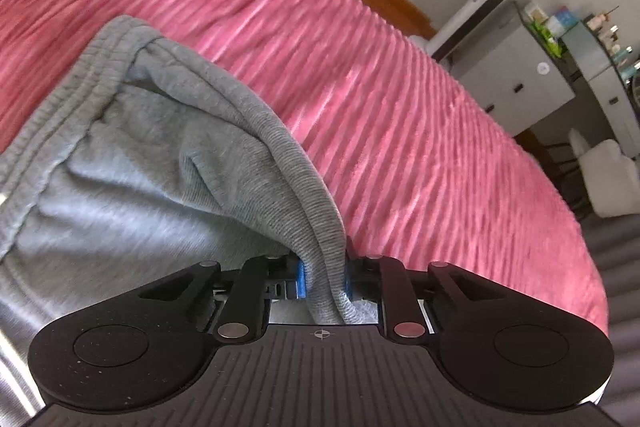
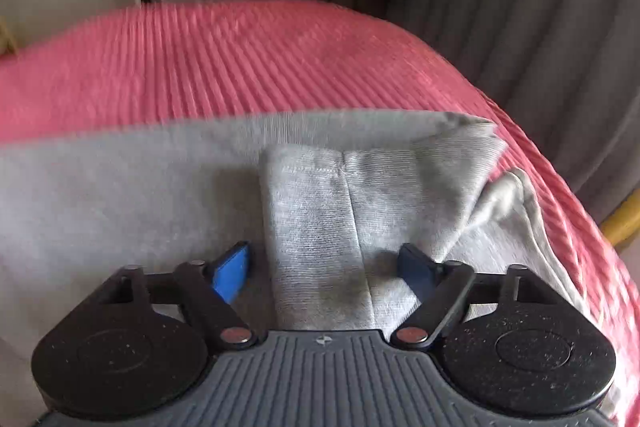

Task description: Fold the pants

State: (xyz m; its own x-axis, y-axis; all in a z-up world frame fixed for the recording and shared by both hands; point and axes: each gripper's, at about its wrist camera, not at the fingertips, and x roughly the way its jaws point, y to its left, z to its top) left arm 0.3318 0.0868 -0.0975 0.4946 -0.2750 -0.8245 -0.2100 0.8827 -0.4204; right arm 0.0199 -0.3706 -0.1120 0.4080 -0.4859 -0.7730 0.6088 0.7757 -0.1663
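While the grey pants (image 1: 132, 155) lie rumpled on the pink ribbed bedspread (image 1: 400, 131), my left gripper (image 1: 324, 281) pinches their ribbed hem; my right gripper (image 2: 324, 267) stands parted, gripping nothing.

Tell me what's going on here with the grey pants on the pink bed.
A person with a gripper in each hand is folding grey pants on a pink bedspread. The left gripper is shut on a ribbed edge of the pants, bunched between its fingers. The right gripper is open above a folded section, its fingers not pressing on the fabric.
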